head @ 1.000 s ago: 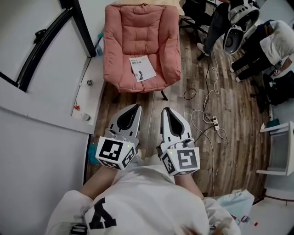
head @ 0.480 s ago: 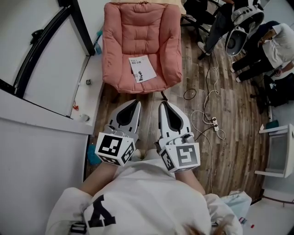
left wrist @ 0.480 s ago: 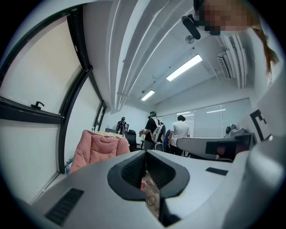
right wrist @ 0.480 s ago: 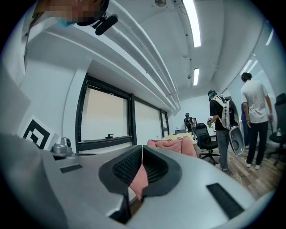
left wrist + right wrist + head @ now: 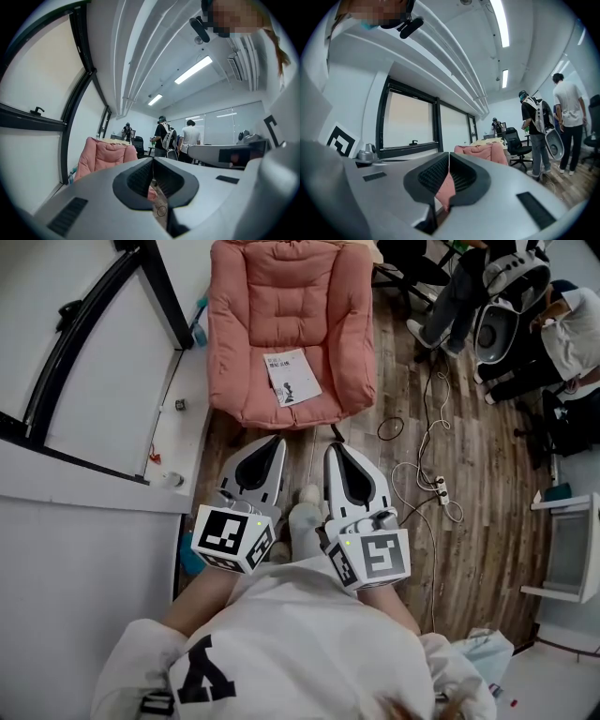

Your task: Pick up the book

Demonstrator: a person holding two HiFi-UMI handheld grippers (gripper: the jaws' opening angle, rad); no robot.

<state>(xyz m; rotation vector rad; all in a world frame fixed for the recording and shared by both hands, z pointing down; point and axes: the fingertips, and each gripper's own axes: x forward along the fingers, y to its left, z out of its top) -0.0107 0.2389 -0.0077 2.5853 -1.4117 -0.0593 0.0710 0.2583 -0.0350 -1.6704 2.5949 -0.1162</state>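
Ahead of my fingertips stands the armchair (image 5: 281, 306). My left gripper (image 5: 274, 441) and right gripper (image 5: 335, 450) point toward it side by side, jaws pressed together on nothing — the book (image 5: 292, 378) lies flat on the seat, well beyond both tips.

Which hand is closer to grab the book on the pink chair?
Probably left. The left gripper sits slightly nearer the book on the pink chair; the right gripper is further aside. Both are shut and empty.
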